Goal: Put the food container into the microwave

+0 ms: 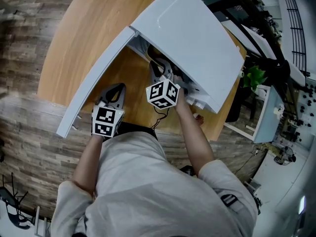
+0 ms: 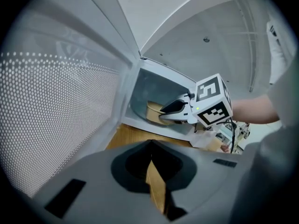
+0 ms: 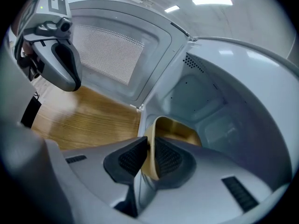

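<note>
A white microwave (image 1: 192,38) stands on a wooden table (image 1: 84,28) with its door (image 1: 94,80) swung open to the left. My right gripper (image 3: 149,150) is shut on the near rim of a tan food container (image 3: 175,129) and holds it just inside the microwave's cavity (image 3: 210,111). The left gripper view shows the same container (image 2: 153,111) in that gripper (image 2: 175,108) at the cavity mouth. My left gripper (image 2: 150,143) hangs shut and empty over the table beside the open door (image 2: 56,106), apart from the container.
The perforated inside of the door (image 3: 112,55) stands close on the left. In the right gripper view my left gripper (image 3: 65,64) hangs in front of it. Shelving and a green plant (image 1: 254,75) stand to the right of the table.
</note>
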The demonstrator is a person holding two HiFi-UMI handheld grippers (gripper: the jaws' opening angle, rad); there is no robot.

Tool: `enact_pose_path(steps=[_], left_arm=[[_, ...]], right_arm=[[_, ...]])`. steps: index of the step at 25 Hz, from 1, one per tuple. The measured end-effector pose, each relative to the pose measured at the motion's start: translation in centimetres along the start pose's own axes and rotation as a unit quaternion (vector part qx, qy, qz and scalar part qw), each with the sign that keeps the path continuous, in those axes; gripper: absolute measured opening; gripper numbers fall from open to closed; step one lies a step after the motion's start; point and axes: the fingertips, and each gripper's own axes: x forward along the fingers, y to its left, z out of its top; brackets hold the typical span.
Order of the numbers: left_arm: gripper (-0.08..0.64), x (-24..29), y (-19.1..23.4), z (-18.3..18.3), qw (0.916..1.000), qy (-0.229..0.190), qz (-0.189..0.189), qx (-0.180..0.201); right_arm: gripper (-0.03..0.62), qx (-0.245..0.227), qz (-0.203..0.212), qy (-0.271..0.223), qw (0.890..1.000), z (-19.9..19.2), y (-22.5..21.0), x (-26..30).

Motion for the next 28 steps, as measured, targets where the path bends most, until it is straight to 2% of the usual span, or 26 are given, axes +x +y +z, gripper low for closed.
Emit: enact_pose_path(steps=[19,28], left_arm=[[0.012,0.3,-0.3,-0.4,1.0,0.008,-0.002,0.001],[0.012,0.1,0.0,-0.5,1.0,0.01,0.002,0.001]], right_arm=[[0.066,-0.021,-0.031,0.022,0.999,-0.8,-1.6,1.4],[0.072,-0.015,-0.053,0.036,0.998,-1.3,-2.4,1.9]])
